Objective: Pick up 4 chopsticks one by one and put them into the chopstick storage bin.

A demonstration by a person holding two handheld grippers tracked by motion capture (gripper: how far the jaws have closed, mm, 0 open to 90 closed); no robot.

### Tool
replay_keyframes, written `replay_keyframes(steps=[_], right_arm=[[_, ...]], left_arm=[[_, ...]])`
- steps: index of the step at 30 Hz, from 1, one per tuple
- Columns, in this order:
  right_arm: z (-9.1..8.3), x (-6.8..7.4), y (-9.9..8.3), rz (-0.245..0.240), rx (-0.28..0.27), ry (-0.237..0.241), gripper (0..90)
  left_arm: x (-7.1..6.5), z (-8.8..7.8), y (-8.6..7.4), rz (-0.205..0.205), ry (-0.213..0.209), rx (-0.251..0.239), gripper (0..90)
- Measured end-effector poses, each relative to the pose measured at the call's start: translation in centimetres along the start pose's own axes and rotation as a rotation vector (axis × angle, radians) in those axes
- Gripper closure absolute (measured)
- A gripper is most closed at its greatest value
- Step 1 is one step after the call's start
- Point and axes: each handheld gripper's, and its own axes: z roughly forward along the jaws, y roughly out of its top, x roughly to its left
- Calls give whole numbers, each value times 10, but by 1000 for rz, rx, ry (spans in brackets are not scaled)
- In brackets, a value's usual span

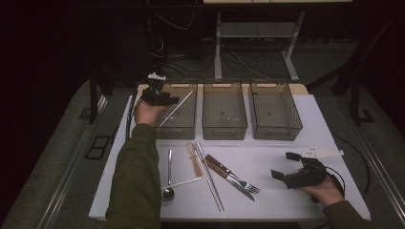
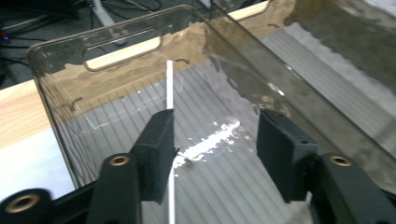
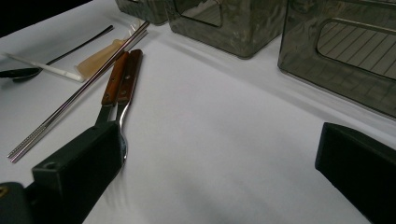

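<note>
My left gripper (image 1: 172, 100) hangs over the left smoky plastic bin (image 1: 177, 134), its jaws apart. A thin white stick (image 1: 177, 108) leans inside that bin. In the left gripper view the stick (image 2: 170, 84) runs along the inner edge of the left pad (image 2: 161, 144), and the other pad stands well clear of it, so my left gripper (image 2: 215, 135) is open. At the table's right front, my right gripper (image 1: 282, 165) is held low with its jaws wide apart. In its own view the right gripper (image 3: 219, 154) has nothing but white tabletop between the jaws.
A middle bin (image 1: 224, 130) and a right bin (image 1: 277, 134) stand in a row with the left one. On the white table lie a spoon (image 1: 168, 183), another white stick (image 1: 185, 182), metal chopsticks (image 1: 209, 179), a wooden-handled knife (image 1: 231, 176) and a fork (image 1: 248, 185).
</note>
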Motion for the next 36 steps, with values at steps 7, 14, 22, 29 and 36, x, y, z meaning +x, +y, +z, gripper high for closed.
replay_keyframes(steps=[7,14,22,29,36], right_arm=[[1,0,0,-4,3,-2,8],[1,0,0,-9,4,-6,8],[1,1,0,-6,6,-4,8],[2,1,-1,-13,8,-7,8],[1,2,-1,-16,9,-2,8]], left_arm=[[-20,-18,-8,44,-64,-35,354],[-40,-34,-17,80,-120,-53,292],[-62,-53,-38,129,-159,-71,261],[-77,-68,-63,156,-185,-70,252],[-92,-77,-89,186,-200,-77,199]])
